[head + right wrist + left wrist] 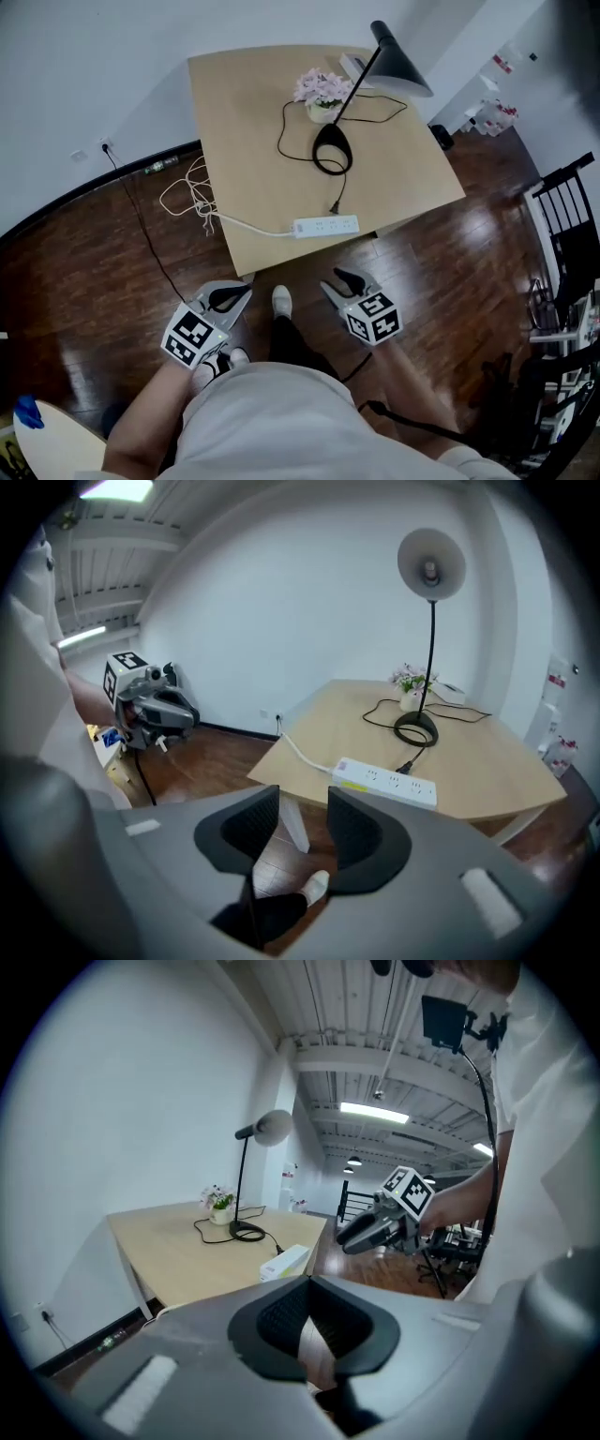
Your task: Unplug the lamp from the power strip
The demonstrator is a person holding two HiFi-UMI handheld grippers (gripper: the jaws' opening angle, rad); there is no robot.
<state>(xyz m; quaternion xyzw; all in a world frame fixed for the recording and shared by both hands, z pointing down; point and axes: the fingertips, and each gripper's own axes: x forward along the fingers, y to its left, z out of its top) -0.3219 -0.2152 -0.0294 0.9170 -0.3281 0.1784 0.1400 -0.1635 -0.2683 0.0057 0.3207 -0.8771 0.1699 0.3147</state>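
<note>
A black desk lamp (333,150) stands on the wooden table (244,112), its shade (401,62) hanging over the far right corner. Its black cord loops back to a plug (334,207) seated in the white power strip (325,226) near the table's front edge. Both grippers hover over the floor, short of the table. My left gripper (232,298) is narrowly open and empty; my right gripper (339,284) is open and empty. The left gripper view has the left gripper (314,1321), strip (286,1262) and lamp (247,1232). The right gripper view has the right gripper (305,822), strip (384,782) and plug (405,766).
A small pot of pink flowers (323,94) sits beside the lamp stem, a white box (354,64) behind it. The strip's white cable drops off the left edge into a coil (183,197) on the floor. Black chairs (567,216) stand at right. A shoe (281,300) is between the grippers.
</note>
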